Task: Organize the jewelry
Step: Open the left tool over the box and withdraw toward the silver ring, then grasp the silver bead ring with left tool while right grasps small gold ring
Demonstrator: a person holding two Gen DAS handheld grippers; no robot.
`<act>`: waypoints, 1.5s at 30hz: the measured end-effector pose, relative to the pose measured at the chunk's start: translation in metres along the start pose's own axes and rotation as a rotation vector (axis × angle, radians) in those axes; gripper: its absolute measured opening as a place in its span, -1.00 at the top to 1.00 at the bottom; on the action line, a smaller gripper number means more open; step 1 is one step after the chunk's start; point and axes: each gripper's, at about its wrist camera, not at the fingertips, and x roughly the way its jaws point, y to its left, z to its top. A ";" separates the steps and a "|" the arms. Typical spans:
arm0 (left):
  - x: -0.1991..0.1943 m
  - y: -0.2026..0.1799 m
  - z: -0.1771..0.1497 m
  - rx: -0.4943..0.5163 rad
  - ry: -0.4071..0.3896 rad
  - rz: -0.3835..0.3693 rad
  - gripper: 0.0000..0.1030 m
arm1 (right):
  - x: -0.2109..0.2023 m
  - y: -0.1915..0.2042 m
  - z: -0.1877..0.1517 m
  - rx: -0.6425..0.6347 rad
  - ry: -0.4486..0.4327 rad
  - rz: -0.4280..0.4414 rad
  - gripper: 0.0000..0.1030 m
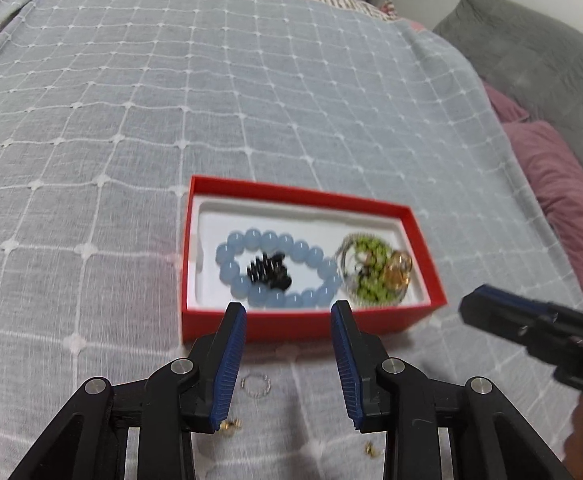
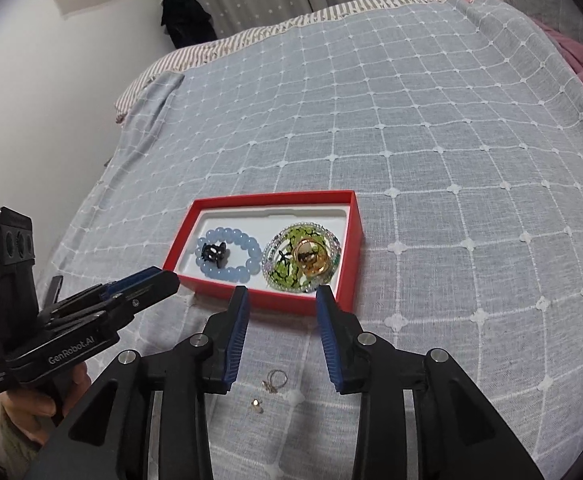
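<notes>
Both the left gripper (image 1: 289, 306) and right gripper (image 2: 281, 290) have jaws spread, pinching nothing; the red box (image 2: 353, 240) of bracelets (image 2: 227, 256) lies at twelve o'clock, earrings (image 2: 275, 382) at six

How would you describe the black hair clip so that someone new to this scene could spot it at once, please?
On the grey checked bedspread lies an open red box with a white lining. In the half of it nearer the left gripper, a ring of pale blue beads lies flat, and the black hair clip sits inside that ring. It is the only black, toothed piece there; the other half holds green and gold pieces.
</notes>
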 end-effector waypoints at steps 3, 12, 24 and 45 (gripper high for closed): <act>0.003 -0.001 -0.005 0.012 0.019 0.011 0.28 | 0.003 0.004 -0.005 -0.012 0.037 0.005 0.28; 0.033 0.012 -0.023 -0.014 0.157 0.091 0.28 | 0.040 0.015 -0.028 -0.040 0.220 -0.019 0.28; 0.053 0.013 -0.029 -0.012 0.207 0.110 0.15 | 0.055 0.013 -0.037 -0.002 0.273 -0.019 0.28; 0.060 0.004 -0.027 0.044 0.186 0.184 0.68 | 0.051 0.009 -0.034 0.023 0.263 -0.017 0.28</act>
